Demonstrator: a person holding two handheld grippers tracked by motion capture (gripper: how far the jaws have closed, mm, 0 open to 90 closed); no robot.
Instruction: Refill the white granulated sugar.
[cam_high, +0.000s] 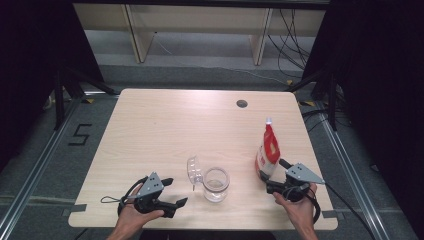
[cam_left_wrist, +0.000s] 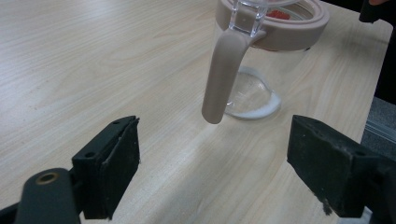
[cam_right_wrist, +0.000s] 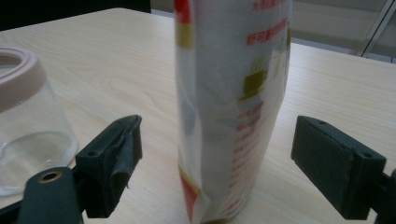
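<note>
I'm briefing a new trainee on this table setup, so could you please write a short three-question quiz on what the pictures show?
1. True or false: the right gripper is shut on the red and white pouch.
2. Multiple choice: the glass jar stands A) with its hinged lid open, B) sealed shut, C) on its side.
3. Short answer: what lies ahead of the left gripper in the left gripper view?

Key
1. False: its jaws stand open on either side of the upright pouch.
2. A
3. The jar, with its beige latch hanging down from the rim.
</note>
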